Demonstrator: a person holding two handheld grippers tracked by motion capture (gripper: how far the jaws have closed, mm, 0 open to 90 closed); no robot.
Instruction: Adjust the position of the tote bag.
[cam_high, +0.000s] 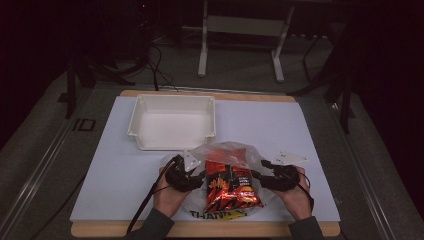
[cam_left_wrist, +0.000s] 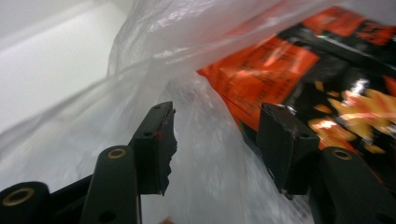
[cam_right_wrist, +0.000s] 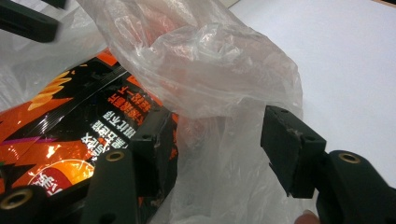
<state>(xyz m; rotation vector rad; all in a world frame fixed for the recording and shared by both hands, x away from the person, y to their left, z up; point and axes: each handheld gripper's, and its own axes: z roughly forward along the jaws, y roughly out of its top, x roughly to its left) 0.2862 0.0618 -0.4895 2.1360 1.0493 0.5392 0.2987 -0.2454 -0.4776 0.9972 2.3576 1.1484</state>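
We see the snack bag (cam_high: 229, 186) at lower centre, inside the plastic bag (cam_high: 235, 152), between our left tool (cam_high: 192, 176) and right tool (cam_high: 261, 176); both gape wide, gripping nothing.

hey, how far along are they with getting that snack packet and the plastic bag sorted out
Early to midway, by the look of it. Done: the red-and-black snack packet lies on the clear plastic bag, whose film drapes over its far end. In hand: the left gripper and right gripper flank it, jaws open with film between them. Left: whatever follows; the white tray holds nothing.
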